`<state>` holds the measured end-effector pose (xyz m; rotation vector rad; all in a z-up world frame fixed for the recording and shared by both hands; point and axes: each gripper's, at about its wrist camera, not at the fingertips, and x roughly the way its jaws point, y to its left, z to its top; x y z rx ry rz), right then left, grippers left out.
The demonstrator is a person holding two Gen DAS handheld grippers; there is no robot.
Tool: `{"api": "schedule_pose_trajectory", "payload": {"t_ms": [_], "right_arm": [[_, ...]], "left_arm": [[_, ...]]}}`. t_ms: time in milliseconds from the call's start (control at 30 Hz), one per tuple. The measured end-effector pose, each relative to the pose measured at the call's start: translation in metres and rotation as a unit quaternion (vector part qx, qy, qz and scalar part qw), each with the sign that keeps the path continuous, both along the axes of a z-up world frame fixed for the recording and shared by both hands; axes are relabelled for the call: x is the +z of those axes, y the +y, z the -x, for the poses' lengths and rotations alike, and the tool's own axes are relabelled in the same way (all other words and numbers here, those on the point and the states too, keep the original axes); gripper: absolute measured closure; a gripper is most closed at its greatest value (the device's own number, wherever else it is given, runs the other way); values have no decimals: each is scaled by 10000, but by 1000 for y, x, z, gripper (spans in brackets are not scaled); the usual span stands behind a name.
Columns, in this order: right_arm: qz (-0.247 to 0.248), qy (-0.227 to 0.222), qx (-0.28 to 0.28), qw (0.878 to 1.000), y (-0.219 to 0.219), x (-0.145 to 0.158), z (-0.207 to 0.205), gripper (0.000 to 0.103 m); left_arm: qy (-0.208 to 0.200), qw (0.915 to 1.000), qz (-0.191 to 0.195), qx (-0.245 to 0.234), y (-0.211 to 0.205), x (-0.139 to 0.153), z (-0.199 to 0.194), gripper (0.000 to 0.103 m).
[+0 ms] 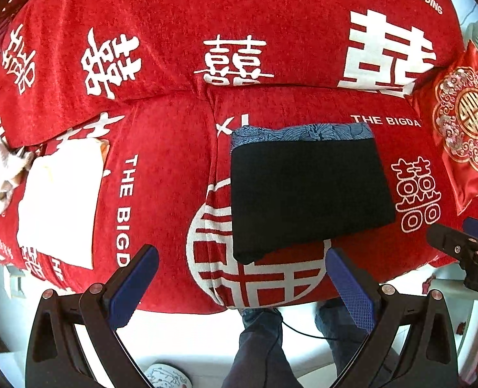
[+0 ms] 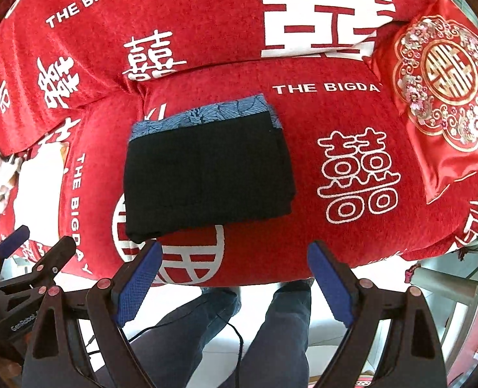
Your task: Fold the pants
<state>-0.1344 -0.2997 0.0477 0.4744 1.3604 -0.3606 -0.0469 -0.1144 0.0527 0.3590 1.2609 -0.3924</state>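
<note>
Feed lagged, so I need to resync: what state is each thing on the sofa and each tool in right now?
black pants: folded into a flat rectangle, lying on the sofa seat, held by nothing
blue patterned cloth: folded, under the pants, far edge showing
white cloth: folded flat on the left seat
left tool: open, empty
right tool: open, empty

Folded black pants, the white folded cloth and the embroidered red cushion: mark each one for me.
folded black pants (image 1: pixel 310 194): left wrist view, middle of the top black layer.
white folded cloth (image 1: pixel 61 203): left wrist view, centre of its flat face.
embroidered red cushion (image 2: pixel 446 80): right wrist view, on the gold round emblem.
</note>
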Motion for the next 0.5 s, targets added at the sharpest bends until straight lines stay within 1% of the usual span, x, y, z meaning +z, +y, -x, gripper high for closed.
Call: {"api": "schedule_pose_trajectory", "payload": {"t_ms": [167,367,500], "right_arm": [[46,67,237,9997,-8,12,-1,10],[-86,131,316,9994,-17,13,0,10],[-93,150,423,9990,-17,12,-1,10]], "left_arm": [[54,9999,-24,128,-11,6,5,0],[-14,9999,-65,143,-25,15,12,0],[23,9998,-100,181,-30,15,13,0]]}}
